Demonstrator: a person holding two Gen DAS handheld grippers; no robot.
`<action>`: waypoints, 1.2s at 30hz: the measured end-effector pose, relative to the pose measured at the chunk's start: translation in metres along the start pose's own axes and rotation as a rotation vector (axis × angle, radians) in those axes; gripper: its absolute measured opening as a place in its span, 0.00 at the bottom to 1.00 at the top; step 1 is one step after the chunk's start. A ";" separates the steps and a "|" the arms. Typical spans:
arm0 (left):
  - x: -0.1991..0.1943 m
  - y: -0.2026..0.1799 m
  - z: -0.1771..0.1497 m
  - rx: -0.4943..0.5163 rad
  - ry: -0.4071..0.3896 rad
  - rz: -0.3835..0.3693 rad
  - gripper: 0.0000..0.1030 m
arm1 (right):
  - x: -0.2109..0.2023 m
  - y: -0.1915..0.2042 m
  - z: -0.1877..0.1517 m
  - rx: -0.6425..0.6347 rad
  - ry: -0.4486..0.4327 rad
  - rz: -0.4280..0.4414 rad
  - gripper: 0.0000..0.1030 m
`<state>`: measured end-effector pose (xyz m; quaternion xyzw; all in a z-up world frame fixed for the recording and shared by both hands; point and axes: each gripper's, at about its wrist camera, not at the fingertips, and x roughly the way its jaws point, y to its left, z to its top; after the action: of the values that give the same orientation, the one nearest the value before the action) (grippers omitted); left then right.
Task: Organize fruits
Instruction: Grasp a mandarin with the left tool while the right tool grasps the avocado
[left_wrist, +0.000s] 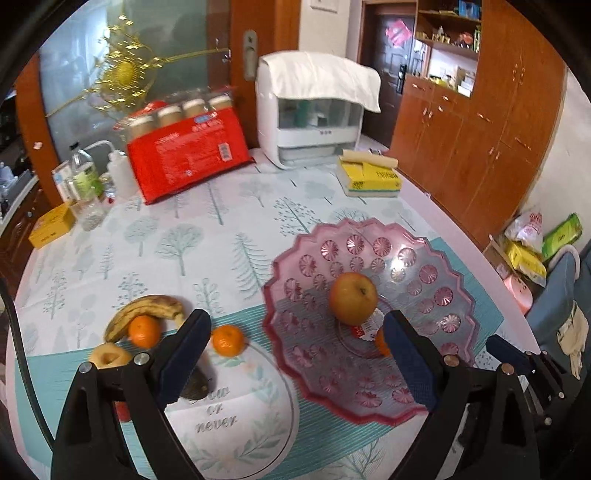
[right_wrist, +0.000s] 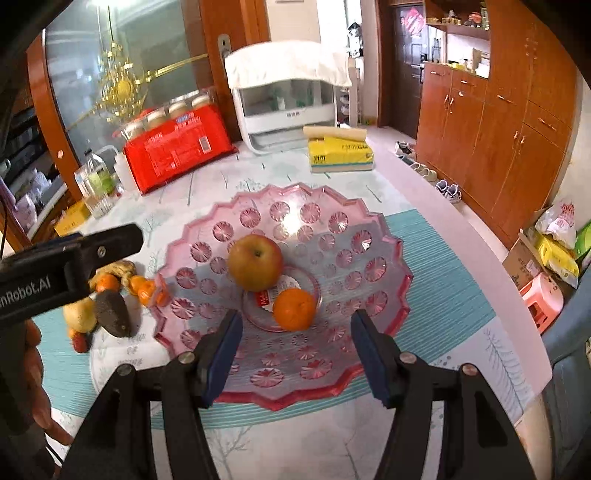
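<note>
A pink glass plate (left_wrist: 424, 266) (right_wrist: 369, 240) holds an apple (left_wrist: 352, 297) (right_wrist: 255, 262) and an orange (right_wrist: 294, 308) at its centre. My right gripper (right_wrist: 296, 319) hovers open over the plate's near side, and the orange shows in the gap without touching the pads. My left gripper (left_wrist: 295, 321) is open and empty above the mat, between the plate and a fruit pile. The pile holds a banana (left_wrist: 147, 308), two oranges (left_wrist: 144, 330) (left_wrist: 228, 339), a pale fruit (left_wrist: 109, 356) and a dark avocado (left_wrist: 194, 386) (right_wrist: 112, 314). The avocado is partly hidden behind the left finger.
At the back of the table stand a red package (left_wrist: 188, 158), a white appliance under a cloth (left_wrist: 314, 110), a yellow box (left_wrist: 369, 177) and bottles (left_wrist: 86, 181). The table edge curves along the right. Beyond it are wooden cabinets (right_wrist: 498, 129) and a pink stool (right_wrist: 543, 299).
</note>
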<state>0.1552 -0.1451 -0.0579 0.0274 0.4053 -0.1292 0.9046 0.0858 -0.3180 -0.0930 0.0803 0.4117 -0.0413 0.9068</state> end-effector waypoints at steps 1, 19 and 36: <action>-0.007 0.003 -0.002 -0.005 -0.011 0.005 0.91 | -0.005 0.001 -0.002 0.006 -0.006 0.004 0.60; -0.108 0.111 -0.074 -0.126 -0.006 0.216 0.91 | -0.049 0.081 -0.003 -0.236 -0.020 0.192 0.63; -0.051 0.131 -0.205 -0.233 0.227 0.117 0.91 | -0.005 0.165 -0.033 -0.382 0.071 0.296 0.68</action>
<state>0.0071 0.0234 -0.1646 -0.0395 0.5149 -0.0245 0.8560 0.0812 -0.1498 -0.0926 -0.0317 0.4275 0.1734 0.8866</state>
